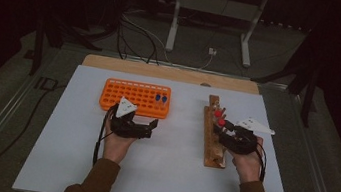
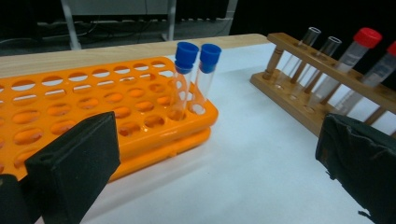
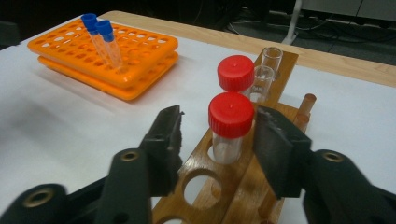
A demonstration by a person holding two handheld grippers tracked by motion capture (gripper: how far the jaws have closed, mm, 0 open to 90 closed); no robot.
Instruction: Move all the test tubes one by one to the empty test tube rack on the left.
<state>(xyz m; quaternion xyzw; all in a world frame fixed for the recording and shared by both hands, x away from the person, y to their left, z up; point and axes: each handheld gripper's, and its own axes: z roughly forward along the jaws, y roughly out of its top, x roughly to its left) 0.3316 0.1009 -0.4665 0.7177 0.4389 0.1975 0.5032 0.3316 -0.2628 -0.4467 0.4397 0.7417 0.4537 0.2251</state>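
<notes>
Red cap first: my right gripper (image 3: 217, 135) sits w/ jaws open either side of the nearest red-capped tube (image 3: 229, 126), which stands upright in the wood rack (image 3: 261, 172); pads flank it, not touching yet, so I judge a squeeze-and-lift comes next. Approach is low and level b/c the tube must come straight up out of its hole. A second red tube (image 3: 236, 73) and two uncapped ones stand beyond. Left gripper (image 1: 153, 124) waits open, empty, just in front of the orange rack (image 2: 116, 105), probably ready to steady or receive. Two blue tubes (image 2: 191, 77) already stand at its far right corner.
</notes>
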